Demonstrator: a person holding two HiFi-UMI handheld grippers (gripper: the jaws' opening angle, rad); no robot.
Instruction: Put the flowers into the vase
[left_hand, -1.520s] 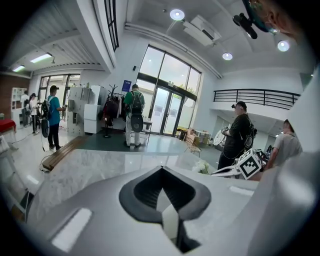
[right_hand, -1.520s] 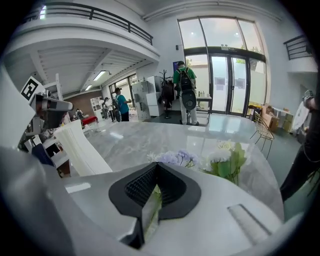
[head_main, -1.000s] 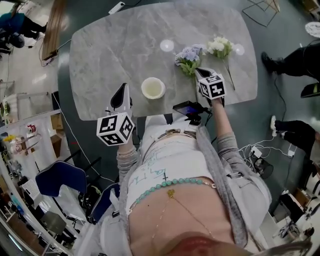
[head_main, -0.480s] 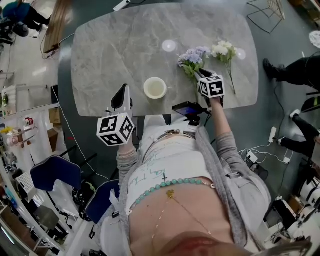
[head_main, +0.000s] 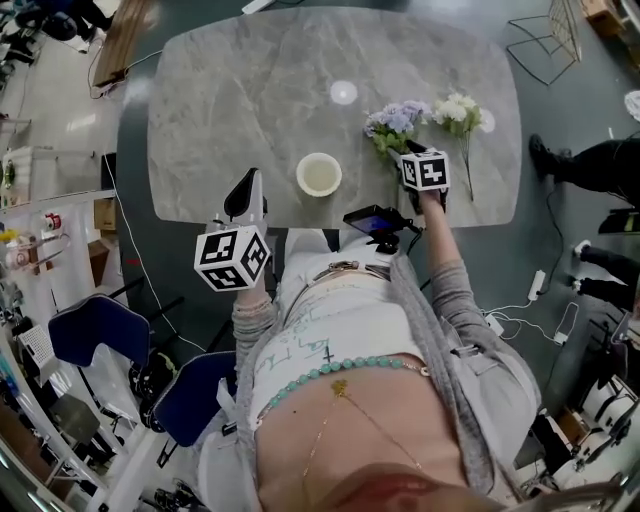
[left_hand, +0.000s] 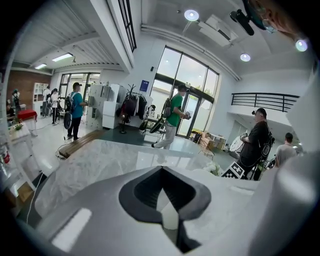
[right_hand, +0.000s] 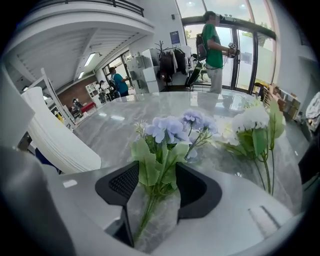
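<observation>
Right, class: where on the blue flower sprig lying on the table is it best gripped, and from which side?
Grip the thin green stem of the blue flower sprig below its leaves, coming from the near edge of the table. It lies flat, blossoms pointing away, and the right gripper has its open jaws either side there.

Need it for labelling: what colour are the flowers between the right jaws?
Pale lilac-blue flowers; right gripper view.

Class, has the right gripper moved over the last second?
Yes. Against the edge of the table, the right gripper has crept forward toward the purple flowers, whose stem lies between its open jaws.
</observation>
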